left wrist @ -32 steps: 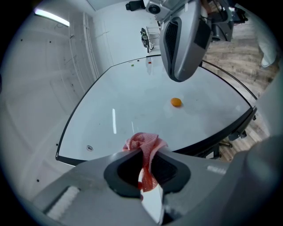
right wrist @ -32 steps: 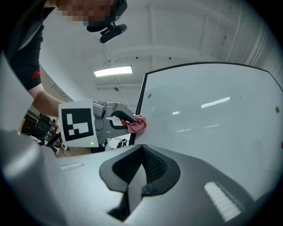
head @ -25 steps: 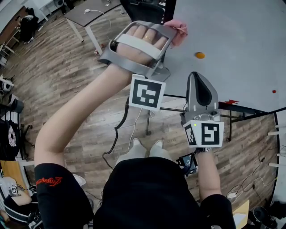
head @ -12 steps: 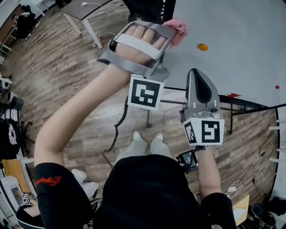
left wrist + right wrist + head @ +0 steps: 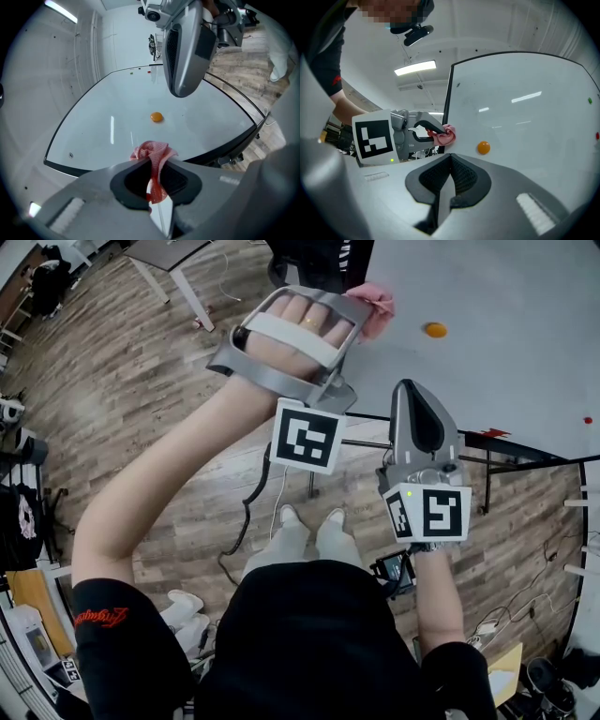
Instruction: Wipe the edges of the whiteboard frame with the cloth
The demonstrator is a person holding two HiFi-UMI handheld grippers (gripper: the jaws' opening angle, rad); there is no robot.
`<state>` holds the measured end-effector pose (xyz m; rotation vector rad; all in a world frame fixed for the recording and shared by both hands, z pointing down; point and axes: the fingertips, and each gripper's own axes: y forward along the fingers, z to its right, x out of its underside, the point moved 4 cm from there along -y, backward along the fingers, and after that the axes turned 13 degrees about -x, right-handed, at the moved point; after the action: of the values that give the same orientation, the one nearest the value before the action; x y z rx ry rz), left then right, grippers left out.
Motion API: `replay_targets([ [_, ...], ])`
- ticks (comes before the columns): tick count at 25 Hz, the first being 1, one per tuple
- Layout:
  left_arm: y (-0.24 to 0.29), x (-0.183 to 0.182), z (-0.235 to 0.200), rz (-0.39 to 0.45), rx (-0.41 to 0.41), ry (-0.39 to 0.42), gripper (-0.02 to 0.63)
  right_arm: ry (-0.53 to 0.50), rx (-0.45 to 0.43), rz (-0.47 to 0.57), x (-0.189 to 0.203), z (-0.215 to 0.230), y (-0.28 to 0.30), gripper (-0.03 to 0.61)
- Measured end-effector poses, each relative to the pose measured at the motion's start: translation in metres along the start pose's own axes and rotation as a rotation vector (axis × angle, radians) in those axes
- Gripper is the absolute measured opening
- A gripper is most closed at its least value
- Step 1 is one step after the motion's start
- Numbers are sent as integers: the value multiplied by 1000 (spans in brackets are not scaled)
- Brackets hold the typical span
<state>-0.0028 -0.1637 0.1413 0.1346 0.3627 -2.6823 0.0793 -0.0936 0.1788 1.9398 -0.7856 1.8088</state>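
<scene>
Wood-plank floor [image 5: 141,381] underfoot, and a big whiteboard [image 5: 506,296] fills the right-hand side of the head view. Left tongs [image 5: 157,164] are clamped tight on a pink cloth [image 5: 152,150]. The fabric runs down between the two jaws and bunches out past their tips. The person's left hand [image 5: 300,329] is wrapped through the handle, arm stretched forward. That cloth bunch sits right at the dark frame [image 5: 448,93], on the board's left edge, low down near the corner. From here it looks to be touching the frame. Right tongs [image 5: 449,157] are drawn together with nothing between them. They hang lower and nearer the body, pointing up at the board's bottom edge and apart from it. On the white face, an orange magnet [image 5: 434,330] sits a little to the right of the cloth. A small red dot [image 5: 588,420] shows far off toward the right edge.
</scene>
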Motion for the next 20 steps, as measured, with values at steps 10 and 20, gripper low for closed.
replay_targets([
  [10, -3, -4, 24, 17, 37, -16, 46, 13, 12, -24, 13, 6, 3, 2],
  [20, -8, -11, 46, 10, 76, -30, 46, 31, 26, -43, 24, 11, -3, 2],
])
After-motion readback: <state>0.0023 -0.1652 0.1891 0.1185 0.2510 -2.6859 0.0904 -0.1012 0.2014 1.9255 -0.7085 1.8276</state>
